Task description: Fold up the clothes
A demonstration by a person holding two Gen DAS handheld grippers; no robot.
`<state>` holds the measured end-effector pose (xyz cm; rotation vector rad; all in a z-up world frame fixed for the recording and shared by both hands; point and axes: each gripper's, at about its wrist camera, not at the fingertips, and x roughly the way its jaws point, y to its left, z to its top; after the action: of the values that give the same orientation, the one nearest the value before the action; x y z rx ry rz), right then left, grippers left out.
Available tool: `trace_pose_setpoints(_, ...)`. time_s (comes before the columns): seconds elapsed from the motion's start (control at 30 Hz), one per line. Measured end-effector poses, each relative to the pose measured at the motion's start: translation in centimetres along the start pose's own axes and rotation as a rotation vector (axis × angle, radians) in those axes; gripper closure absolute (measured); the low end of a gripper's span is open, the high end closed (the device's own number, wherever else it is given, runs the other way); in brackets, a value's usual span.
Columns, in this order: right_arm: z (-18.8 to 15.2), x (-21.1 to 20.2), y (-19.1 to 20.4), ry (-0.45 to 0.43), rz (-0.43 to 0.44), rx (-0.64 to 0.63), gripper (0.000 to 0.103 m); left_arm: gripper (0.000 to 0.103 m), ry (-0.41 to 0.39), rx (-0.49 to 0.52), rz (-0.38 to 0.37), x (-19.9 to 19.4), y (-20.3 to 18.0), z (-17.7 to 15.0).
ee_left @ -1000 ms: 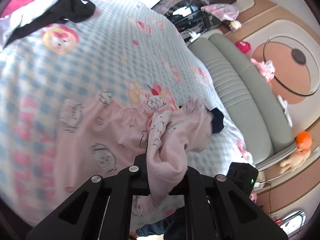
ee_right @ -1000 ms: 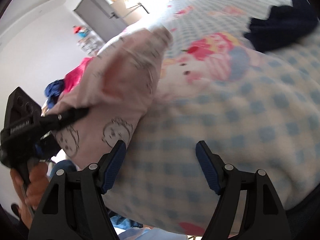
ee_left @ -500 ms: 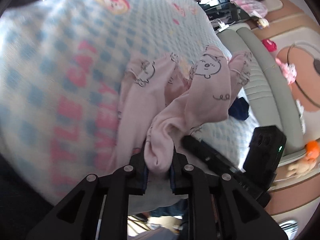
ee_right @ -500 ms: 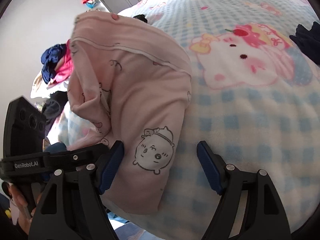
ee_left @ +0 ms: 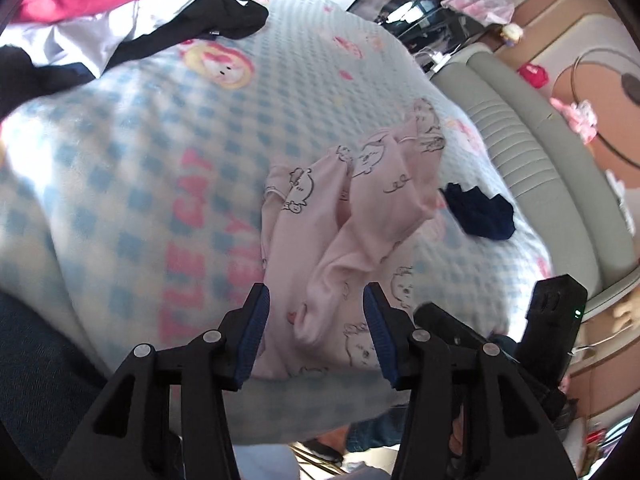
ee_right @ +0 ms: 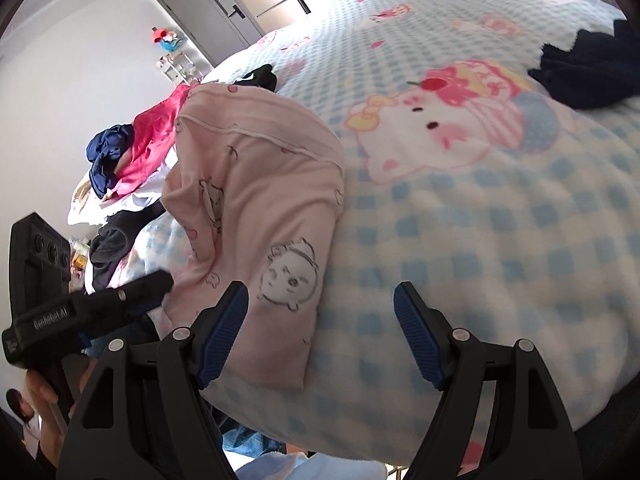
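Left wrist view first: the left gripper (ee_left: pixel 316 312) has just been opening its jaws, and the bunched end of the pink printed garment (ee_left: pixel 352 240) sits between the blue pads with daylight on both sides, so it's let go, not pinching. The garment lies on the blue-checked cartoon blanket (ee_left: pixel 132 184), near the bed's front edge. Its long axis runs from the jaws away toward the far right, with a twisted ridge of cloth standing up along the middle. A small dark navy garment (ee_left: pixel 480 216) lies just right of it, apart from it. Far left there's a pile of clothes (ee_left: pixel 100 20) in pink, white and black, and a grey sofa (ee_left: pixel 548 152) beyond the bed.

Right wrist view: the right gripper (ee_right: pixel 320 332) hovers wide open with nothing in it, its left pad just over the garment's (ee_right: pixel 260 200) near edge. From here the cloth looks folded over itself, seam edge at the far end, lumpy on the left side. The other gripper pokes in from the left, tip at the cloth's left edge; I think it's touching, but it's too blurry to swear.

Handling-wise I'd judge it light, thin, floppy knit that won't hold shape and will drag on the fleecy blanket. I'd grab it at a hem or corner, one per gripper, not the wad in the middle.
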<state>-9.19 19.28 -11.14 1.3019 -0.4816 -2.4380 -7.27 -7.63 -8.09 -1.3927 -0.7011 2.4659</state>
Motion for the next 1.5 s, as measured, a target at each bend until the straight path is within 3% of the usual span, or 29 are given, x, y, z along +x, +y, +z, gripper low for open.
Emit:
trace_pose_setpoints(0.13, -0.6, 1.1, 0.0, 0.035, -0.028, -0.028, 0.026, 0.052, 0.032, -0.034, 0.074, 1.5, 0.9, -0.1)
trace_pose_setpoints(0.2, -0.8, 1.0, 0.2, 0.027, -0.041, -0.045, 0.026, 0.052, 0.008, -0.049, 0.075, 1.1, 1.2, -0.2)
trace_pose_setpoints(0.27, -0.9, 0.8, 0.3, 0.019, -0.055, -0.062, 0.026, 0.052, -0.045, -0.043, 0.047, 0.0, 1.2, -0.2)
trace_pose_setpoints(0.37, -1.1, 0.6, 0.4, 0.006, -0.054, -0.068, 0.026, 0.052, -0.099, -0.014, -0.063, -1.2, 0.6, -0.4)
trace_pose_setpoints(0.43, -1.1, 0.6, 0.5, 0.007, -0.043, -0.072, 0.025, 0.052, -0.085, 0.036, -0.09, -1.3, -0.2, -0.6)
trace_pose_setpoints(0.57, -1.6, 1.5, 1.3, 0.022, -0.075, -0.129, 0.022, 0.052, 0.022, 0.091, 0.037, 1.2, -0.8, -1.4)
trace_pose_setpoints(0.63, -1.9, 2.0, 1.7, 0.031, -0.095, -0.161, 0.021, 0.053, 0.028, 0.091, 0.107, 1.5, -0.6, -1.5)
trace_pose_setpoints(0.73, -1.8, 1.9, 0.9, 0.036, -0.078, -0.127, 0.021, 0.052, -0.007, 0.047, 0.146, 0.7, 0.3, -1.3)
trace_pose_setpoints(0.87, -1.7, 0.5, 0.3, -0.005, -0.055, -0.085, 0.022, 0.053, -0.067, -0.017, 0.081, -1.0, 1.1, -1.1)
trace_pose_setpoints(1.0, -1.4, -0.5, 0.2, -0.052, 0.0, -0.054, 0.022, 0.052, -0.078, 0.022, -0.051, -1.1, -0.3, -1.1)
trace_pose_setpoints(1.07, -1.5, -0.4, 0.5, -0.047, 0.002, -0.063, 0.022, 0.051, -0.037, 0.068, -0.033, -0.3, -1.2, -1.2)
trace_pose_setpoints(1.13, -1.8, 0.6, 1.0, -0.009, -0.036, -0.092, 0.022, 0.052, 0.012, 0.106, 0.054, 1.0, -1.9, -1.6)
trace_pose_setpoints(1.23, -2.4, 1.7, 1.6, 0.029, -0.116, -0.156, 0.022, 0.052, 0.01, 0.077, 0.14, 1.4, -1.3, -1.4)
trace_pose_setpoints(1.37, -2.1, 1.0, 0.9, 0.013, -0.092, -0.115, 0.022, 0.052, -0.05, -0.041, 0.086, 0.0, 0.5, -0.7)
trace_pose_setpoints(1.5, -2.0, 0.3, 0.3, -0.009, -0.059, -0.072, 0.022, 0.051, -0.093, -0.02, -0.013, -0.8, -0.3, -0.6)
